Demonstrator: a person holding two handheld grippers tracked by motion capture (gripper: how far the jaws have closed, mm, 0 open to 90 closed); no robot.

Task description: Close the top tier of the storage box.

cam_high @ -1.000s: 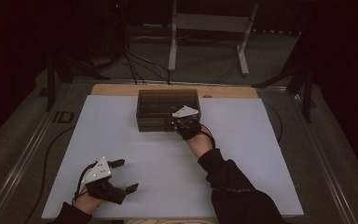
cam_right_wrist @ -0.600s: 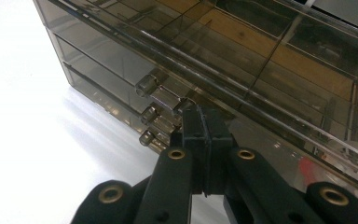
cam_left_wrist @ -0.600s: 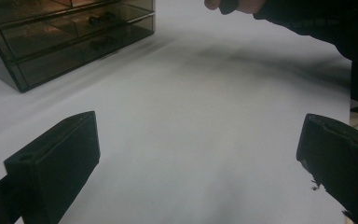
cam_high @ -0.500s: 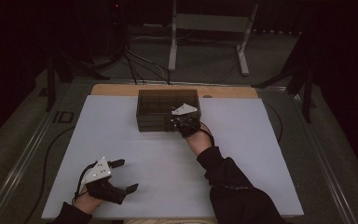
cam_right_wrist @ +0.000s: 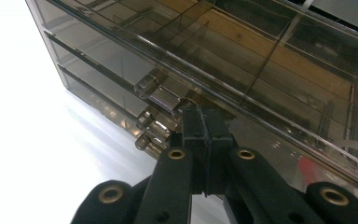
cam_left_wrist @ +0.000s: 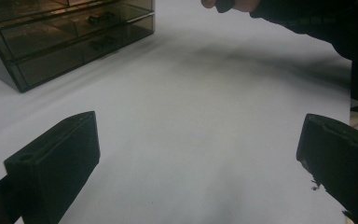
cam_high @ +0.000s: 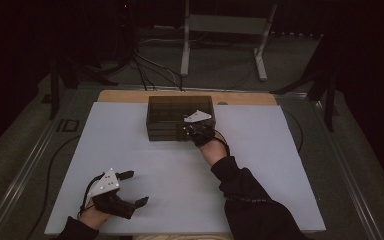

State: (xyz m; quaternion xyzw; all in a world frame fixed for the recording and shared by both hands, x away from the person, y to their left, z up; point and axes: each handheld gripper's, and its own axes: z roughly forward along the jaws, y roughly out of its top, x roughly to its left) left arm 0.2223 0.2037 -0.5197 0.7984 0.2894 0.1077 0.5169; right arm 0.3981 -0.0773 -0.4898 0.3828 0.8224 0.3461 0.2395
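Our right claw (cam_right_wrist: 204,122) sat clenched, jaws pressed together at the drawer handles (cam_right_wrist: 161,95) of the smoky drawer box (cam_high: 180,116) at the desk's (cam_high: 130,150) far edge, nothing having budged for a second, so we judged the pull yet to come, left claw (cam_high: 132,187) released.

The room stood dim, its edges sinking into black; only the pale white sheet covering the table (cam_high: 130,150) caught light. A soft shadow lay beneath the dark sleeve (cam_left_wrist: 307,18), and the smoky transparent plastic drawer box (cam_right_wrist: 242,60) gleamed faintly.

Drawer box (cam_high: 180,117) on the table's (cam_high: 280,165) far middle, near its back edge.
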